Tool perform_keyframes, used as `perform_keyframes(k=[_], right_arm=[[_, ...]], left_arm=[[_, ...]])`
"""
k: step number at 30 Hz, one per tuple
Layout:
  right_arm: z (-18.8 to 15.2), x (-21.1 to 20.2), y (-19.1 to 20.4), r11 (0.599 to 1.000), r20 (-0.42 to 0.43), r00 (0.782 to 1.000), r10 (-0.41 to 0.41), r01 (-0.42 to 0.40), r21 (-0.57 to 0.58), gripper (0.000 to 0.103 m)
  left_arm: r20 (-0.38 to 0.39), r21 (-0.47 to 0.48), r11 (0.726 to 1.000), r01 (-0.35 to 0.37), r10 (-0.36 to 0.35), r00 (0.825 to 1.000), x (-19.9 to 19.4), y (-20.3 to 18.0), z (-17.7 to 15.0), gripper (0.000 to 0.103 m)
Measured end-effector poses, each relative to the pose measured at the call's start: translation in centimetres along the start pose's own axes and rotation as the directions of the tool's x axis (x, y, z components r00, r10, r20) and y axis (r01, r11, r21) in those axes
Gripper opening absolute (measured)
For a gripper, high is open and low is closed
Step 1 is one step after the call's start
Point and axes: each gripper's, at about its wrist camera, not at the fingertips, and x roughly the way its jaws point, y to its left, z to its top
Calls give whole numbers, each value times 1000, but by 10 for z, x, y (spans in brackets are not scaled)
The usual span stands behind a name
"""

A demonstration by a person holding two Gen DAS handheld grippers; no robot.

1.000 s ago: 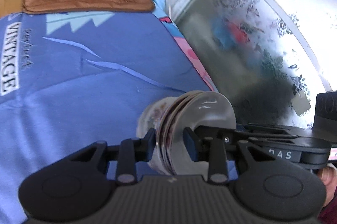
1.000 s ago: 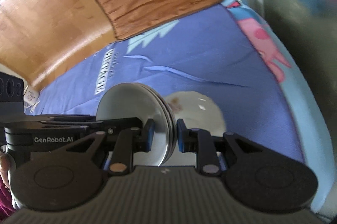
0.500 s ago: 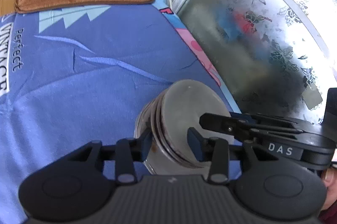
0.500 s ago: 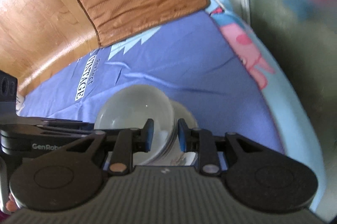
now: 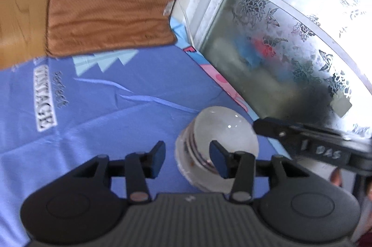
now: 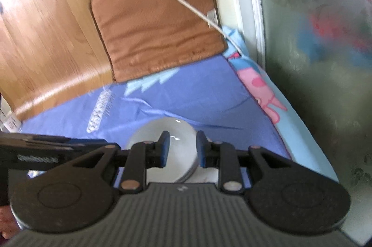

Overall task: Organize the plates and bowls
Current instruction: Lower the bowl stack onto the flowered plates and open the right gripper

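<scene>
The left gripper [image 5: 187, 157] is spread wide, holding nothing; its right pad overlaps the stack of plates [image 5: 217, 147] on the blue sheet [image 5: 104, 112] near the frosted window [image 5: 290, 37]. The right gripper [image 6: 181, 149] is parted, grasping nothing, fingers either side of the stack.

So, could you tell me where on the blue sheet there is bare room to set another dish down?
The blue sheet lies bare between the brown cushion and the stack of plates, out toward the VINTAGE print. It is crowded around the stack, where both grippers meet near the window.
</scene>
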Motion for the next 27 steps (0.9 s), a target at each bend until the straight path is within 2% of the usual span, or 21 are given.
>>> perform_keyframes(k=[6, 10, 16, 18, 23, 27], right_arm=[[-20, -21, 23, 998, 96, 995, 33, -37, 42, 31], [-40, -22, 42, 999, 126, 992, 9, -15, 44, 36], [-79, -19, 61, 989, 158, 986, -47, 24, 144, 41], [-90, -16, 68, 986, 159, 985, -69, 43, 160, 51], [-100, -14, 85, 983, 171, 982, -84, 54, 174, 56], [-103, -13, 97, 984, 192, 978, -79, 45, 173, 57]], left_arm=[[80, 80, 993, -81, 75, 994, -23, 1, -22, 43], [123, 93, 986, -138, 126, 984, -36, 11, -39, 46], [180, 82, 971, -226, 208, 961, -53, 28, -63, 55], [198, 80, 965, -251, 232, 952, -58, 34, -70, 59], [236, 56, 952, -301, 281, 930, -72, 49, -86, 79], [263, 28, 939, -344, 325, 908, -83, 60, -94, 79]])
